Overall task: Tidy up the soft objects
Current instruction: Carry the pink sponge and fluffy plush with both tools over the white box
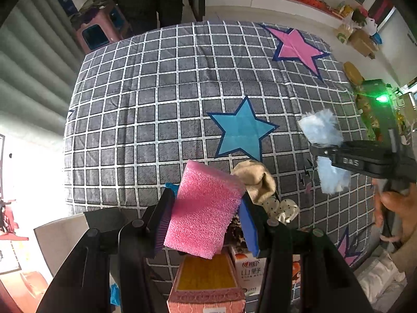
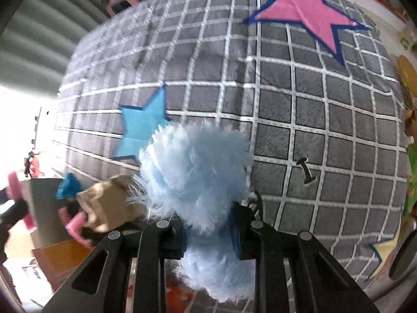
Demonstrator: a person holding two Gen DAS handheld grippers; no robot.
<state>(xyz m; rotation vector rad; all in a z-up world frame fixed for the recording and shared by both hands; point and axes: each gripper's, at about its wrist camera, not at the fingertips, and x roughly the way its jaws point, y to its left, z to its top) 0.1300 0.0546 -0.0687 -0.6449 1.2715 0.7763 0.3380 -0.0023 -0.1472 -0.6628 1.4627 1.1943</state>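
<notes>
My left gripper (image 1: 206,206) is shut on a pink foam sponge (image 1: 203,208) and holds it above the bed's near edge. My right gripper (image 2: 208,229) is shut on a fluffy light-blue plush (image 2: 198,174); it also shows at the right of the left wrist view (image 1: 323,143), raised over the bed. A beige cloth (image 1: 256,177) and a white polka-dot fabric (image 1: 282,208) lie on the bed just behind the sponge. The beige cloth also shows in the right wrist view (image 2: 106,206).
The bed has a grey checked cover (image 1: 161,104) with a blue star (image 1: 241,130) and a pink star (image 1: 295,45). A pink-and-yellow box (image 1: 206,281) and a juice carton (image 1: 250,268) stand below the left gripper. A pink stool (image 1: 99,31) stands beyond the bed.
</notes>
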